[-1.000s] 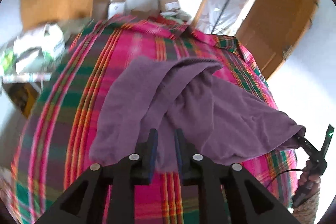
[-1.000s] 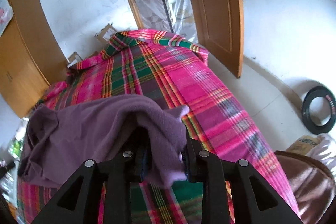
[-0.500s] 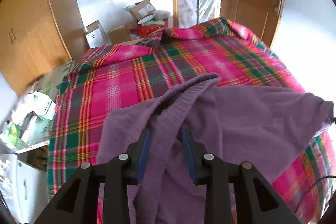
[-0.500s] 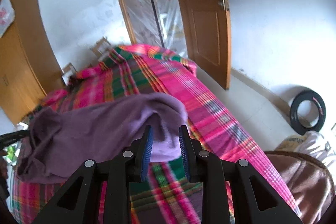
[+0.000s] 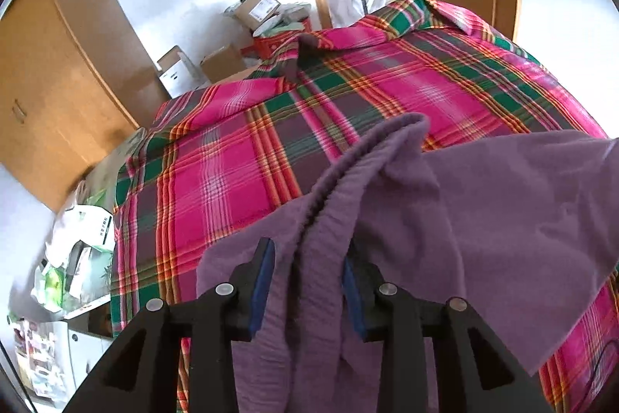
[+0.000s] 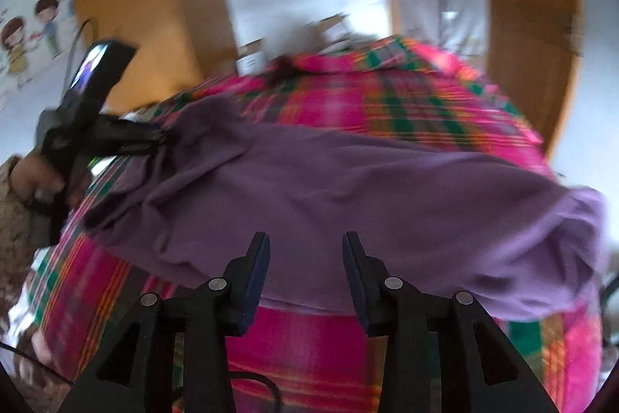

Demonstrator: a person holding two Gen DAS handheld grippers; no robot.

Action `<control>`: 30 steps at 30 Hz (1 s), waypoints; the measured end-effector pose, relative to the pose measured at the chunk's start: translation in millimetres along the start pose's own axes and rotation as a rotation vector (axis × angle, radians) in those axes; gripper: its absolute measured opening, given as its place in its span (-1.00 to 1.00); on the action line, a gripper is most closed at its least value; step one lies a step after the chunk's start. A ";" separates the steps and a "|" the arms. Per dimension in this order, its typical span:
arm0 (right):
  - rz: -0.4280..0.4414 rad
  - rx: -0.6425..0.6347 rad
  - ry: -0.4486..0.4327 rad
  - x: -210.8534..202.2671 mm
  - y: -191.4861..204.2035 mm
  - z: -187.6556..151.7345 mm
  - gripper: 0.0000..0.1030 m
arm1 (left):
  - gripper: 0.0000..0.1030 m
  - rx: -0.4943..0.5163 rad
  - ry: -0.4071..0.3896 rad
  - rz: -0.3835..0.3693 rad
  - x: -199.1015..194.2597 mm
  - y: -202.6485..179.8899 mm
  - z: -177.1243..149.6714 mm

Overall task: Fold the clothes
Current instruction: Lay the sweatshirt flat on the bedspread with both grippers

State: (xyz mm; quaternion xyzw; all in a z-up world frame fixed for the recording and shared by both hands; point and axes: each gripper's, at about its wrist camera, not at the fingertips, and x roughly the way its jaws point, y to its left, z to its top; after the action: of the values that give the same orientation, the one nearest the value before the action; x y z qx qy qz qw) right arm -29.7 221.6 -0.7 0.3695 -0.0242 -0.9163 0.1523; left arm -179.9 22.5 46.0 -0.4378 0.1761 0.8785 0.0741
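One end of the purple garment [image 5: 483,219] is pinched in the left gripper [image 5: 307,281], its long axis stretching across the plaid bedspread [image 5: 240,161] rightward, where the right gripper [image 6: 305,277] hovers wide and empty beside its loose edge.

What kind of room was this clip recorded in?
Most likely a lived-in bedroom: a bed under a pink plaid sheet with a purple garment on it, a wooden wardrobe, and cardboard boxes stacked by the wall.

A garment [image 5: 483,211] lies on the bed [image 5: 232,173], with boxes [image 5: 216,60] on the floor behind it.
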 end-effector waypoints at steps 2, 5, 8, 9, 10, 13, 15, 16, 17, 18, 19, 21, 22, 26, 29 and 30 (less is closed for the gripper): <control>0.035 -0.044 0.034 10.2 11.3 -1.0 -0.19 | -0.33 -0.018 0.006 -0.007 3.9 5.8 0.4; 0.089 -0.118 0.079 24.3 30.2 -2.6 -0.18 | -0.33 -0.055 0.030 -0.033 10.8 16.4 -0.5; 0.122 -0.202 0.108 34.5 47.9 -5.2 -0.18 | -0.33 -0.078 0.050 -0.056 18.3 23.7 -1.8; 0.120 -0.225 0.115 37.6 52.7 -6.1 -0.18 | -0.33 -0.086 0.057 -0.070 20.5 25.3 -2.2; 0.119 -0.239 0.122 41.1 55.8 -7.4 -0.18 | -0.33 -0.089 0.062 -0.077 21.7 26.0 -2.5; 0.102 -0.263 0.139 50.1 62.1 -9.2 -0.18 | -0.33 -0.076 0.060 -0.070 23.5 25.5 -1.6; 0.089 -0.274 0.143 53.5 64.2 -9.6 -0.18 | -0.33 -0.066 0.058 -0.065 24.7 24.8 -0.8; 0.085 -0.280 0.141 54.1 64.5 -9.9 -0.18 | -0.33 -0.060 0.057 -0.066 25.5 24.4 -0.4; 0.085 -0.277 0.142 55.2 64.4 -9.5 -0.18 | -0.33 -0.059 0.059 -0.069 26.9 24.4 0.1; 0.086 -0.273 0.145 56.3 64.4 -9.1 -0.18 | -0.33 -0.063 0.062 -0.078 28.5 25.5 0.7; 0.086 -0.267 0.148 57.9 64.5 -8.7 -0.18 | -0.33 -0.072 0.065 -0.092 29.8 27.3 1.2; 0.081 -0.256 0.150 60.2 61.9 -5.5 -0.19 | -0.41 -0.093 0.069 -0.126 32.5 31.2 2.1; 0.085 -0.253 0.150 58.2 60.2 -5.0 -0.22 | -0.52 -0.106 0.069 -0.147 33.2 33.6 2.3; 0.071 -0.251 0.153 57.5 60.3 -0.5 -0.81 | -0.79 -0.149 0.044 -0.191 30.7 43.5 3.9; 0.081 -0.236 0.134 55.9 59.7 7.6 -0.91 | -0.81 -0.186 0.023 -0.200 27.0 52.8 3.3; 0.075 -0.232 0.115 53.2 58.9 12.2 -0.92 | -0.82 -0.205 0.016 -0.204 26.0 57.5 2.8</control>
State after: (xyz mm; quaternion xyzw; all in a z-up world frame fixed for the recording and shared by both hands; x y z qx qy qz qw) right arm -58.8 148.8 -18.3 0.4004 0.0770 -0.8838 0.2294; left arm -214.1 -30.4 41.0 -0.4658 0.0404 0.8763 0.1166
